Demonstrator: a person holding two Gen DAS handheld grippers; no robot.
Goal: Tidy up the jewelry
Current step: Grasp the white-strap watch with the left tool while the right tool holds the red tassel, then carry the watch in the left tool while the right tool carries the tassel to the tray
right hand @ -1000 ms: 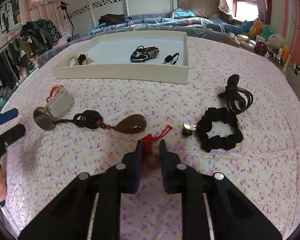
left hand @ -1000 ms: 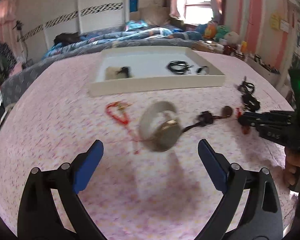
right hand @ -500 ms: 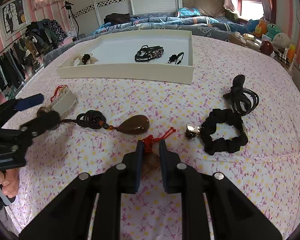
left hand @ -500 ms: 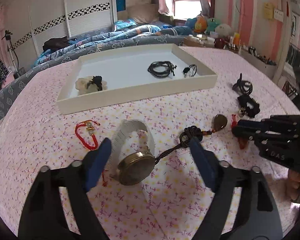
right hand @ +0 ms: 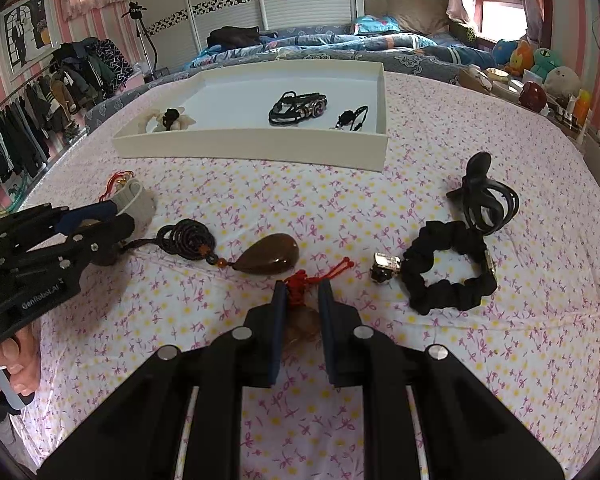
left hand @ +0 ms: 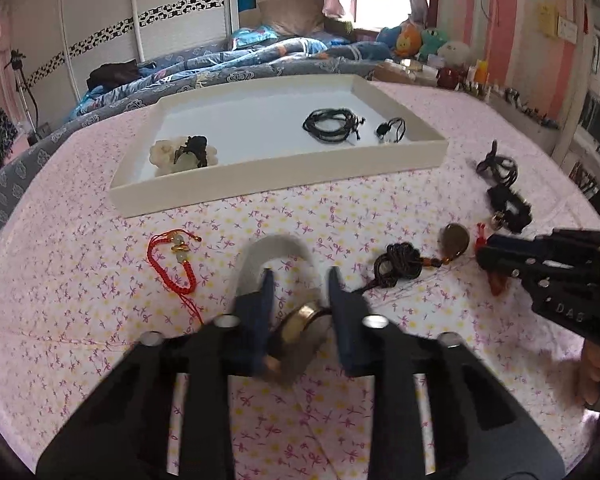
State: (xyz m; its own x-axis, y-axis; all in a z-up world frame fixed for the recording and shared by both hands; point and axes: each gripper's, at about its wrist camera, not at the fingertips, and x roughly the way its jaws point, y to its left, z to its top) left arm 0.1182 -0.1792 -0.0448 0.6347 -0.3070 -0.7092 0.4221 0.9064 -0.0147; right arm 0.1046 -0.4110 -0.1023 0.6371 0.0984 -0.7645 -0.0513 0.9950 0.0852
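Observation:
A watch with a gold round case and a pale grey band lies on the pink flowered cloth. My left gripper has its jaws closing on the case, and both blue pads touch it. It also shows at the left in the right wrist view, left gripper. My right gripper is shut on an amber pendant; the pendant's red knotted cord sticks out past the fingertips. In the left wrist view the right gripper rests low at the right. A white tray stands beyond.
The tray holds a pale stone piece and black cord bracelets. On the cloth lie a red string bracelet, a brown teardrop pendant on a black knotted cord, a black scrunchie and a black hair claw. A bed lies behind.
My left gripper has moved forward over the watch and its wide-open jaws have come together on the gold case. The right gripper has held still on the amber pendant.

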